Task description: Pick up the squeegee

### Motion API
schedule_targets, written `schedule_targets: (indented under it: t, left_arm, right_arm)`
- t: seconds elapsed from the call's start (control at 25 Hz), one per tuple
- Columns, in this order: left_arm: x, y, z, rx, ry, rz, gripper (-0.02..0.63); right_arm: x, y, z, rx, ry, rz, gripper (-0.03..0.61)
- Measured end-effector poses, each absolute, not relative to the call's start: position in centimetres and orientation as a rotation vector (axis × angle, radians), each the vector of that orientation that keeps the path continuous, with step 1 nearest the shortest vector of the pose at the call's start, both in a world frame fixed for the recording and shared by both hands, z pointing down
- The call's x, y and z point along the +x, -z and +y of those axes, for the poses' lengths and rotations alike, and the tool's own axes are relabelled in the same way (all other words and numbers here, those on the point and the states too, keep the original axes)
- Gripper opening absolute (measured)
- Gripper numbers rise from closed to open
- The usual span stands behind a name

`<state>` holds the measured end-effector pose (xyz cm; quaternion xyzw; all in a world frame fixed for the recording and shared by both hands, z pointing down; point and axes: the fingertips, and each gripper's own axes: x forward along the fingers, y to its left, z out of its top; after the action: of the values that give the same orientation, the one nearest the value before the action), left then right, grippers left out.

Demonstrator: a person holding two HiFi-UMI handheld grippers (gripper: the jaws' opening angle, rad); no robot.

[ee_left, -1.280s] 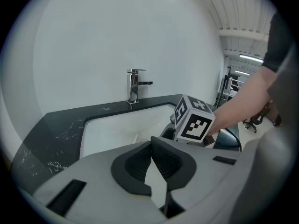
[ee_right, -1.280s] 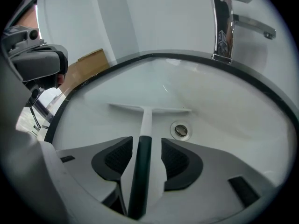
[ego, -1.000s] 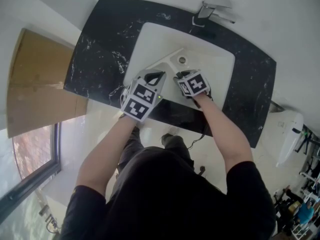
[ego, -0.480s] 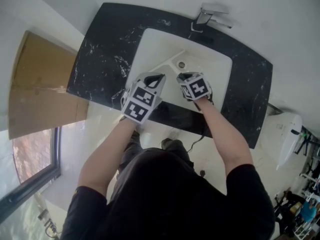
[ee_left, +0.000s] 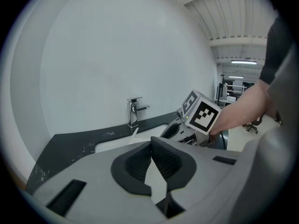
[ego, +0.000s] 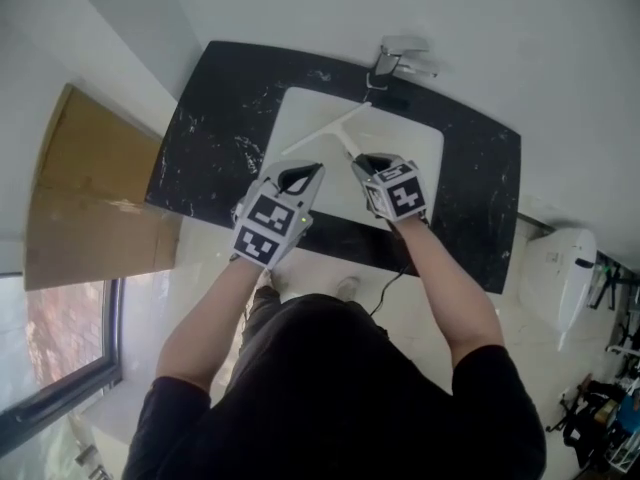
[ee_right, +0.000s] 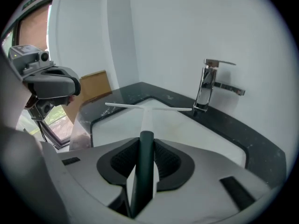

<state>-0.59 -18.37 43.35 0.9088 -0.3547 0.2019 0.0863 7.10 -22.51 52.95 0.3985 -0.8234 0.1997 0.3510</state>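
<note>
- Firmly clamped, the right gripper [ee_right: 145, 154] has both pads pressed on the dark handle of the squeegee [ee_right: 146, 121].
- Its white crossbar sticks out ahead of the jaws, over the white sink basin [ego: 405, 138] and just short of the chrome faucet [ee_right: 205, 85].
- Just left of it, the left gripper [ee_left: 152, 146] hangs above the basin's front edge with its jaws together on nothing.
- A black marbled countertop [ego: 215, 133] frames the basin.
</note>
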Motion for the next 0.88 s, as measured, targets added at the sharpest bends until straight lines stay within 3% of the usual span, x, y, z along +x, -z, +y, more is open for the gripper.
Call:
schedule_targets:
  t: [0.44,0.88]
  left_arm:
    - [-2.1,-36.3,-13.5,2.896,-0.511,-1.043,0.000]
    - [-2.9,-37.0,-11.9,2.928,-0.502,-1.044,0.000]
  right_arm:
    - [6.3,-41.6,-16.7,1.373,-0.435,-2.335,0.103]
    - [5.6,-37.2,-12.1,1.568,-0.316,-2.411,0.101]
